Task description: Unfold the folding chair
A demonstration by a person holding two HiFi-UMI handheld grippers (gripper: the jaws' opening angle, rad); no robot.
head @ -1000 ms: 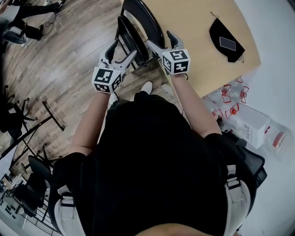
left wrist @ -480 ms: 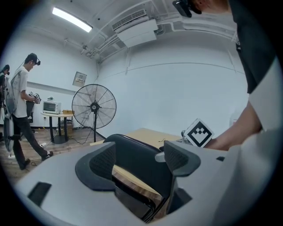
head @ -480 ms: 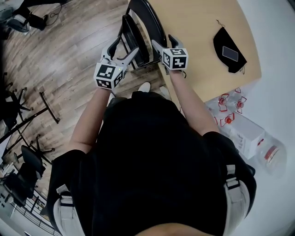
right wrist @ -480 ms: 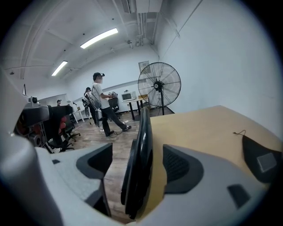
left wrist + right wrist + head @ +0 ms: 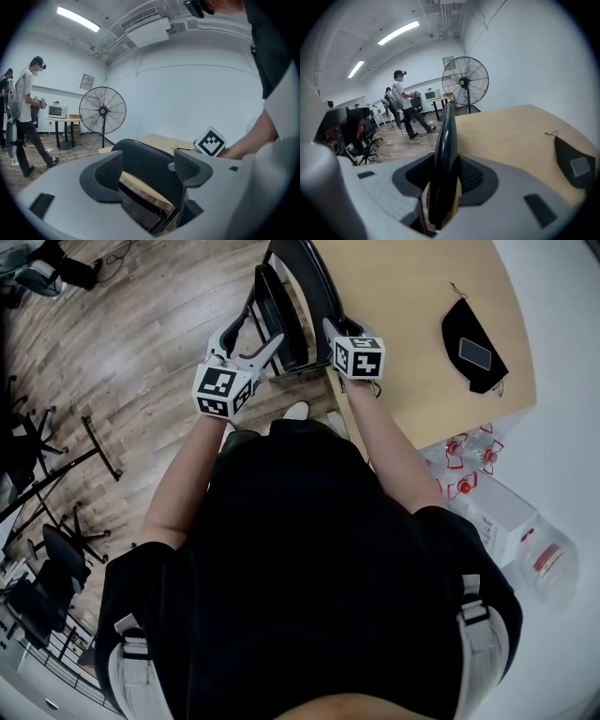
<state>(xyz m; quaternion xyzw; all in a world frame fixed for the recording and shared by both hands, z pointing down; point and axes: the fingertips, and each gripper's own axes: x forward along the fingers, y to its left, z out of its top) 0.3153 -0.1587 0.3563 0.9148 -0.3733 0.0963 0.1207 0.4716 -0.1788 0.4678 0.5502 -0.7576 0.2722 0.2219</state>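
The black folding chair (image 5: pixel 292 298) stands folded, leaning against the wooden table (image 5: pixel 403 296). My right gripper (image 5: pixel 339 329) sits on the top edge of the chair's backrest (image 5: pixel 446 136). Its jaws have just been closing, and the backrest edge is now clamped between the pads of the right gripper (image 5: pixel 443 180). My left gripper (image 5: pixel 251 339) is open beside the chair's left side. In the left gripper view the folded seat and backrest (image 5: pixel 140 159) lie beyond the spread jaws of the left gripper (image 5: pixel 150 165), untouched.
A black pouch with a phone on it (image 5: pixel 473 352) lies on the table. Packed water bottles (image 5: pixel 469 451) sit on the floor at the right. Office chairs and stands (image 5: pixel 42 568) crowd the left. A standing fan (image 5: pixel 465 82) and a walking person (image 5: pixel 404 104) are further back.
My right gripper came down onto the backrest's top edge and its jaws narrowed around it. My left gripper drifted slightly closer to the chair, still open.
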